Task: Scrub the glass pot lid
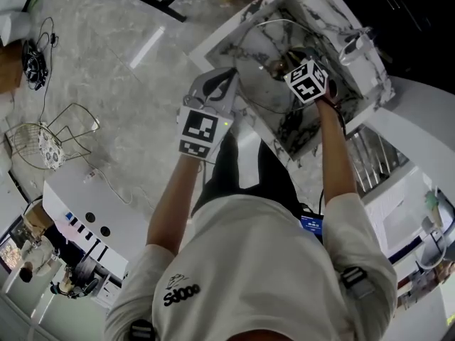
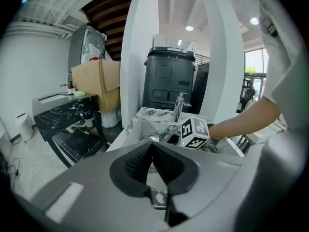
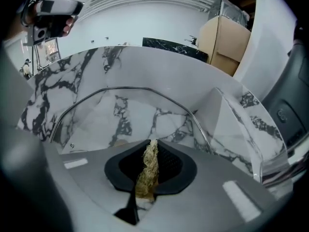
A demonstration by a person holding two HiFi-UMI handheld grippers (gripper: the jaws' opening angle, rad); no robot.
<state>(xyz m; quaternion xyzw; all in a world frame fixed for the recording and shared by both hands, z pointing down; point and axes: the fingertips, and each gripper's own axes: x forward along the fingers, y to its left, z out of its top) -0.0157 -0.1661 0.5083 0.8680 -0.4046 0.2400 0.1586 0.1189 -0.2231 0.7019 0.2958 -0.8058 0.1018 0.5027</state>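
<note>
The glass pot lid (image 1: pixel 261 57) stands on edge inside the marble-patterned sink (image 1: pixel 362 69). Its steel rim (image 3: pixel 130 89) arcs across the right gripper view, with the sink wall showing through the glass. My right gripper (image 3: pixel 150 146) is shut on a yellowish fibre scrubber (image 3: pixel 147 170), whose tip sits just short of the glass. In the head view that gripper (image 1: pixel 288 62) reaches into the sink under its marker cube. My left gripper (image 1: pixel 233 84) is at the lid's near-left rim, its jaws (image 2: pixel 152 151) closed together, seemingly pinching the thin rim edge.
A tap (image 2: pixel 178 105) rises at the sink's far side. A metal draining rack (image 1: pixel 373 158) lies right of the sink. A wire basket (image 1: pixel 50 141) and cables (image 1: pixel 34 57) lie on the floor to the left. A cardboard box (image 2: pixel 96 81) and black bin (image 2: pixel 169 79) stand beyond.
</note>
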